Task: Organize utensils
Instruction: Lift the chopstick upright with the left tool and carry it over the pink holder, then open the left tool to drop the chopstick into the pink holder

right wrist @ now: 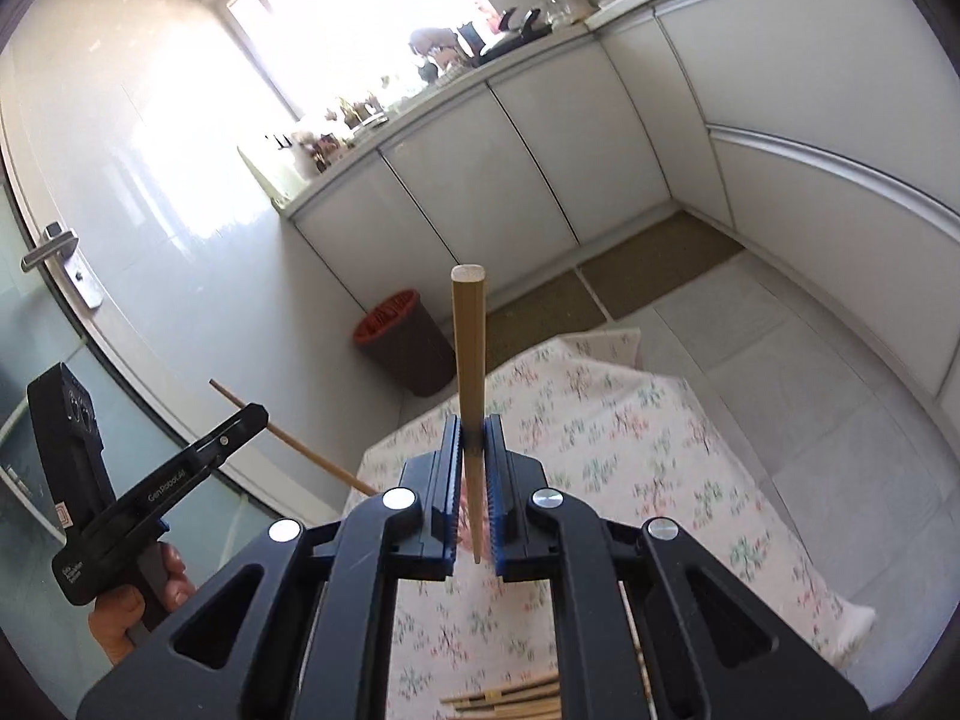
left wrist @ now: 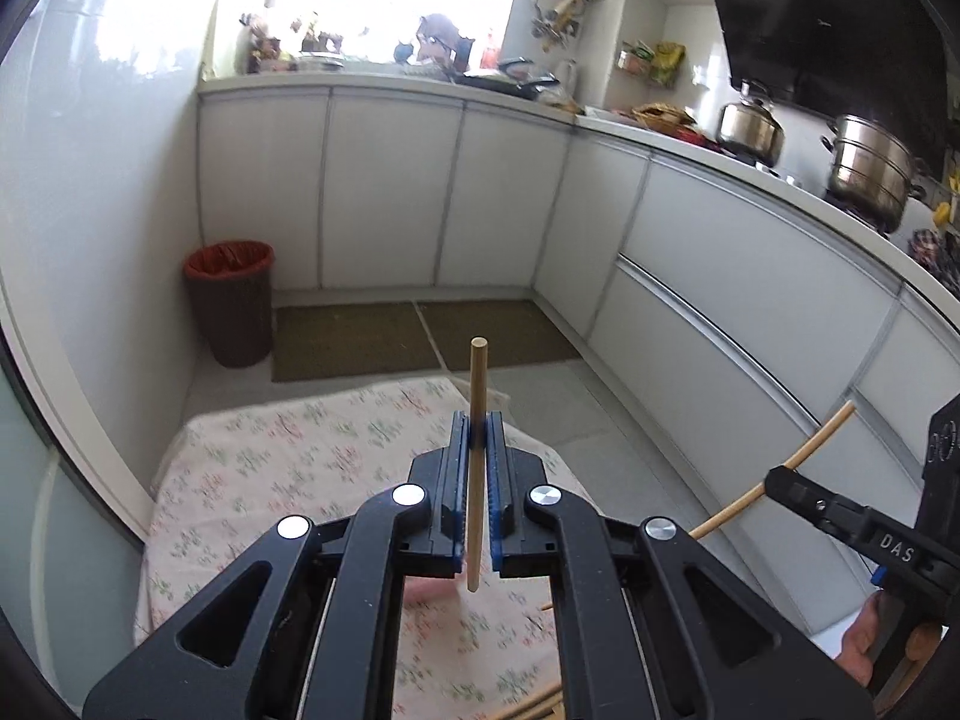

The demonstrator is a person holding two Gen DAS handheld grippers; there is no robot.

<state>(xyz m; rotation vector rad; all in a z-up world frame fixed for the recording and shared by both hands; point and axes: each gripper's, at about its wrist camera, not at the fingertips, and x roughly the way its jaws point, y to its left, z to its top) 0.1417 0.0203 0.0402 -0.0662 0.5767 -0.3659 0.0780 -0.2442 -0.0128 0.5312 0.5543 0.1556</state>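
My left gripper (left wrist: pixel 477 441) is shut on a thin wooden chopstick (left wrist: pixel 478 384) that stands upright between its blue pads, above a table with a floral cloth (left wrist: pixel 288 468). My right gripper (right wrist: pixel 474 441) is shut on a second, thicker-looking chopstick (right wrist: pixel 468 336), also upright. Each gripper shows in the other's view: the right one (left wrist: pixel 780 477) at the right with its chopstick (left wrist: pixel 819 441) slanting, the left one (right wrist: pixel 255 414) at the left with its chopstick (right wrist: pixel 312 456). More chopsticks (right wrist: pixel 510 699) lie on the cloth below, also seen in the left wrist view (left wrist: pixel 534 705).
A brown bin with a red liner (left wrist: pixel 230 300) stands on the floor by the wall. White cabinets (left wrist: pixel 390 186) run along the back and right, with pots (left wrist: pixel 870 168) on the stove. Two mats (left wrist: pixel 420 336) lie on the tiled floor. A door handle (right wrist: pixel 54 249) is at the left.
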